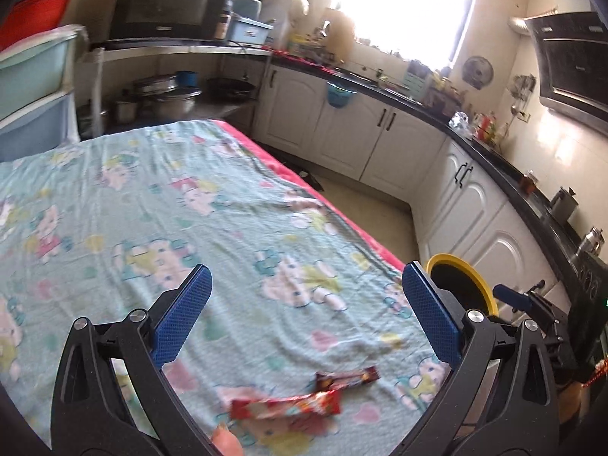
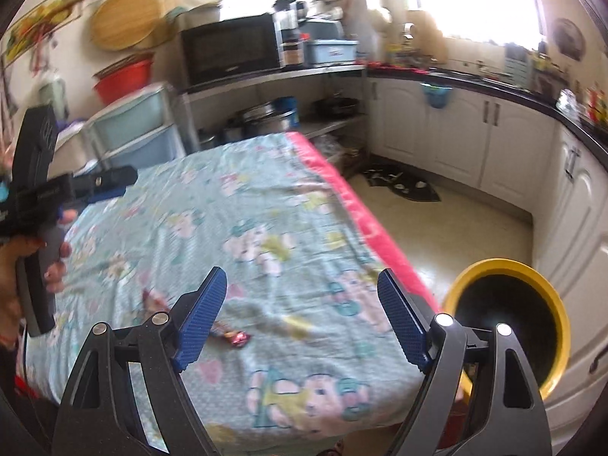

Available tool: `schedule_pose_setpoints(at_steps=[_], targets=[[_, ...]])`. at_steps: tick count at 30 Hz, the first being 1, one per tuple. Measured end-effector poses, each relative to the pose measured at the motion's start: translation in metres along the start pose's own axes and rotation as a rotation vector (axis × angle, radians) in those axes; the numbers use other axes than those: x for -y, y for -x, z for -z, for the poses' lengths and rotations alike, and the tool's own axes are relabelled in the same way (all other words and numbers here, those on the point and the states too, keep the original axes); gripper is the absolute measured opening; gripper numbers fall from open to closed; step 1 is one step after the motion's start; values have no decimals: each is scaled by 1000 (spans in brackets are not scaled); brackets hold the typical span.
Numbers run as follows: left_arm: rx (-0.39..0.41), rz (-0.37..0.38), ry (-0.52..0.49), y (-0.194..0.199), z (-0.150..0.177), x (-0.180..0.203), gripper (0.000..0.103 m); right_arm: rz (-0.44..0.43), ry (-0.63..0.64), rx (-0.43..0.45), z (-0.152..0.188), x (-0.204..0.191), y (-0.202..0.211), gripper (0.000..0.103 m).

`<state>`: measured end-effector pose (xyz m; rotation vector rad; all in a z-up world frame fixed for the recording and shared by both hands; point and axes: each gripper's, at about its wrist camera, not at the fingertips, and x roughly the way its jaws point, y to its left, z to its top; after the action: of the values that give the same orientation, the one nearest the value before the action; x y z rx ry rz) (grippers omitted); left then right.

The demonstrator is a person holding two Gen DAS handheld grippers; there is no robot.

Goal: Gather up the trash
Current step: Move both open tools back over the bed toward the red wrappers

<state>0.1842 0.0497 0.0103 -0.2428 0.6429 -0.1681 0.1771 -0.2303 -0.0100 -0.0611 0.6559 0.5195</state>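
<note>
Two red snack wrappers lie on the cartoon-print tablecloth [image 1: 152,197] near its front edge: a long one [image 1: 285,407] and a darker one [image 1: 347,377] just behind it. My left gripper [image 1: 306,288] is open and empty above the cloth, the wrappers low between its fingers. My right gripper [image 2: 302,292] is open and empty over the table's near right part. A small pink-red wrapper [image 2: 232,336] lies by its left fingertip [image 2: 201,323]. A yellow-rimmed black bin [image 2: 509,319] stands on the floor right of the table; it also shows in the left wrist view [image 1: 461,285].
The left hand-held gripper body [image 2: 34,193] shows at the left of the right wrist view. White cabinets [image 1: 342,129] and a dark counter [image 1: 418,102] run along the right. A microwave [image 1: 167,3], pots and plastic drawers [image 1: 34,87] stand behind the table. A dark mat [image 2: 402,186] lies on the floor.
</note>
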Motion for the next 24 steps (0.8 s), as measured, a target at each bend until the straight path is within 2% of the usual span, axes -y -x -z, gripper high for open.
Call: schedule_pose_setpoints(at_steps=[9,15,21,24], targets=[[-9,-39,-5,18,21,-27,92,-53,76,-52,8,-43,-18,79],[-54,-16,-20,17,42,-40,92,-78,117,-77,13,-58,-25,79],[-134,77,-58,1,70,-45,92,-97,160,-146,24,-61,-47,79],[-180,116,-79,-11,83,-44,92,-93,202,-191,32,-63,-63,75]])
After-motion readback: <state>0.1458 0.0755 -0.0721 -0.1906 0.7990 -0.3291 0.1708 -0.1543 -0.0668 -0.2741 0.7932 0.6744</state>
